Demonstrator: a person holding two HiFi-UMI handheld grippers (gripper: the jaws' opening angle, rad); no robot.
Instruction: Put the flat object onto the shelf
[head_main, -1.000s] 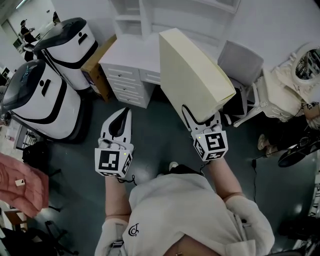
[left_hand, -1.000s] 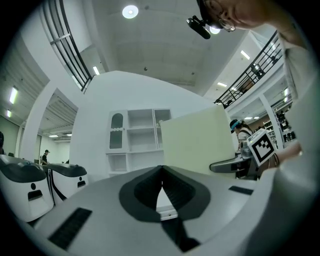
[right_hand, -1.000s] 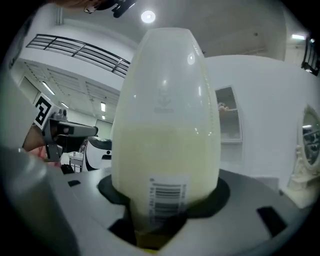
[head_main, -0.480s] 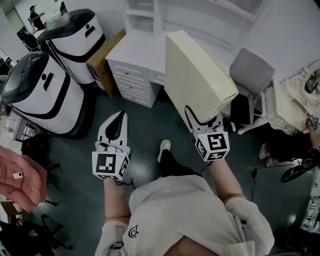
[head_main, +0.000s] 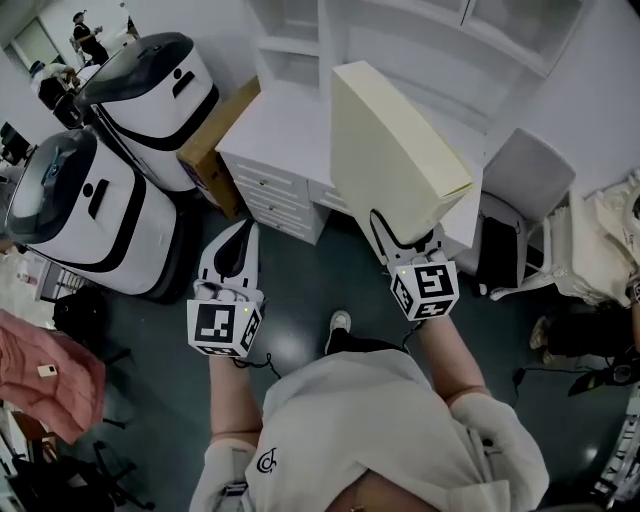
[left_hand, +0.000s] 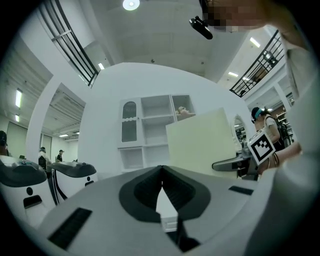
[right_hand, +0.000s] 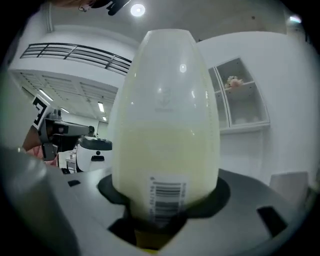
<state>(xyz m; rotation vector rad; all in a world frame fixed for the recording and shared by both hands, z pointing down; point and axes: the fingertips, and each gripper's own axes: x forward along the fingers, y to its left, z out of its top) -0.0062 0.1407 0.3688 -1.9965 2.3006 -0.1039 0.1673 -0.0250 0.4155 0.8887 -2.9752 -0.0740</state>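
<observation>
The flat object (head_main: 395, 150) is a large cream slab with a barcode label at its near end. My right gripper (head_main: 405, 238) is shut on its lower edge and holds it tilted up toward the white shelf unit (head_main: 300, 40). In the right gripper view the flat object (right_hand: 165, 125) fills the middle, wedged in the right gripper (right_hand: 160, 220), with the shelf unit (right_hand: 240, 100) behind it at right. My left gripper (head_main: 243, 240) is shut with nothing in it, left of the slab. The left gripper view shows the left gripper (left_hand: 161, 172), the shelf unit (left_hand: 155, 125) and the flat object (left_hand: 200, 142).
A white desk with drawers (head_main: 275, 150) stands under the shelf unit. Two white rounded machines (head_main: 150, 90) (head_main: 80, 220) and a brown cardboard box (head_main: 215, 140) stand at left. A grey chair (head_main: 520, 170) is at right. Pink cloth (head_main: 40, 360) lies at far left.
The desk and shelf unit have slid lower and nearer in the head view as the person steps forward. Both grippers keep their pose, and the slab stays gripped.
</observation>
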